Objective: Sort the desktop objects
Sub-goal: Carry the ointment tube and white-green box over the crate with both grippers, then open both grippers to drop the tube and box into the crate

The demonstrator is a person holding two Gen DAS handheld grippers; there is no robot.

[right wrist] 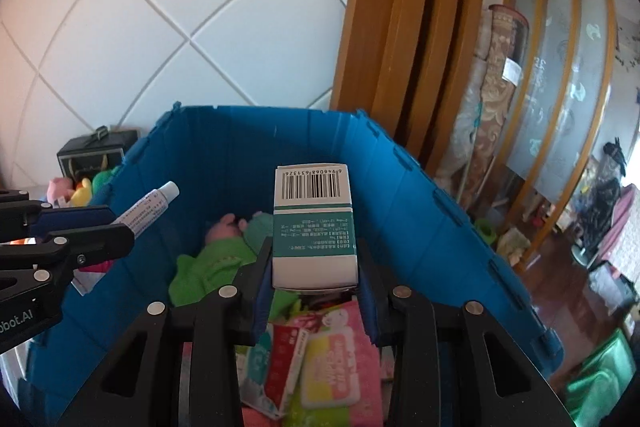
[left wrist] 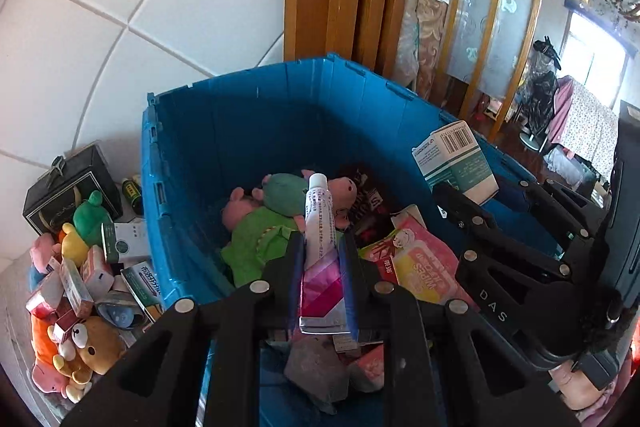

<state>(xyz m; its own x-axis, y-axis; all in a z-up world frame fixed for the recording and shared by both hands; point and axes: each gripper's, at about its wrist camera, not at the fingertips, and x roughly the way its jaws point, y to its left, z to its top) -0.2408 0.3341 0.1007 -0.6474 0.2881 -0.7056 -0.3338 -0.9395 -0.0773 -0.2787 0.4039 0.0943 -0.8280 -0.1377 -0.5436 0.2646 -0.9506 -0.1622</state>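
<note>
A blue plastic crate (left wrist: 256, 115) (right wrist: 400, 195) fills the middle of both views. My left gripper (left wrist: 323, 247) is shut on a white and pink ointment tube (left wrist: 320, 227), held above the crate's inside; the tube (right wrist: 148, 209) also shows at the left of the right wrist view. My right gripper (right wrist: 314, 267) is shut on a white and teal medicine box (right wrist: 312, 227) with a barcode, above the crate. That box (left wrist: 456, 159) appears at the right in the left wrist view. Plush toys (left wrist: 272, 223) and pink wipes packs (right wrist: 332, 359) lie in the crate.
Left of the crate, on the table, lie a heap of small boxes (left wrist: 80, 283), plush toys (left wrist: 92, 347) and a dark box (left wrist: 68, 187). White tiled wall (left wrist: 120, 7) stands behind. Wooden door frames (right wrist: 400, 27) and a rolled rug (right wrist: 496, 87) are to the right.
</note>
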